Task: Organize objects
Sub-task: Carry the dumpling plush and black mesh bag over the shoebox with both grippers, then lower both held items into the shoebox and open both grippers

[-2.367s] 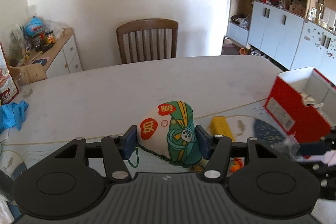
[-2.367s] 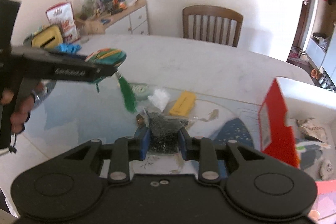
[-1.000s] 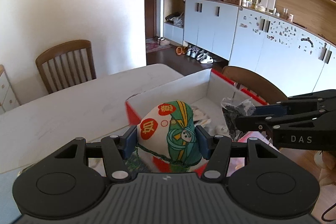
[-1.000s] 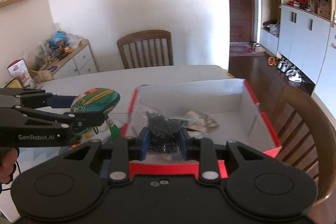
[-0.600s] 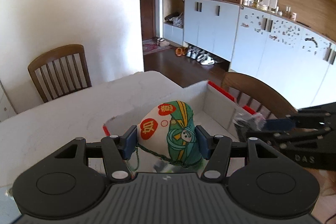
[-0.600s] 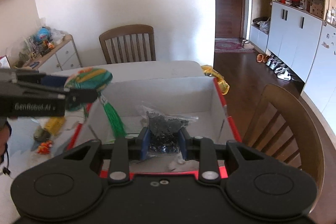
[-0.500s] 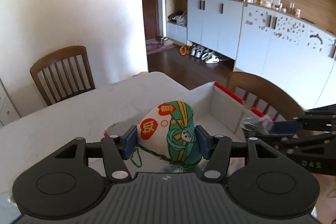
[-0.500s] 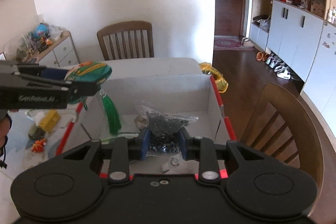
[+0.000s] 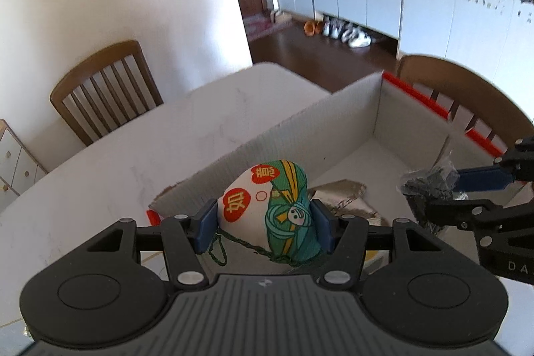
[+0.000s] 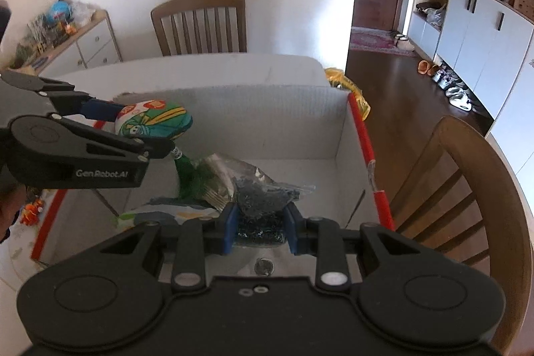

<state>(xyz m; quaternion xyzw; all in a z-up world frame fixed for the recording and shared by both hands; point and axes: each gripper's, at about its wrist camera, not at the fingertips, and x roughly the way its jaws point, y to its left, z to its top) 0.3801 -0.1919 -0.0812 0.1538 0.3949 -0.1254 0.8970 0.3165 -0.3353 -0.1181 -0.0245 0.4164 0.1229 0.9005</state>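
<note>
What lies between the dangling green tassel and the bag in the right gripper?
In the right wrist view, a crumpled clear wrapper lies between the tassel and the bag.

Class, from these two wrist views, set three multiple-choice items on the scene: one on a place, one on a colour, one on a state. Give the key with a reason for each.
1. Where is the embroidered pouch?
A. on the table
B. held above the open box
C. on a chair

2. What colour is the pouch's tassel?
A. green
B. yellow
C. white

3. What are the right tongs doing?
A. standing open and empty
B. gripping the box rim
C. closed on a clear bag of dark bits

Key: 1 B, the left tongs hold it over the box's interior; 2 A, green threads hang below the pouch; 3 C, the bag sits pinched between the blue pads.
</note>
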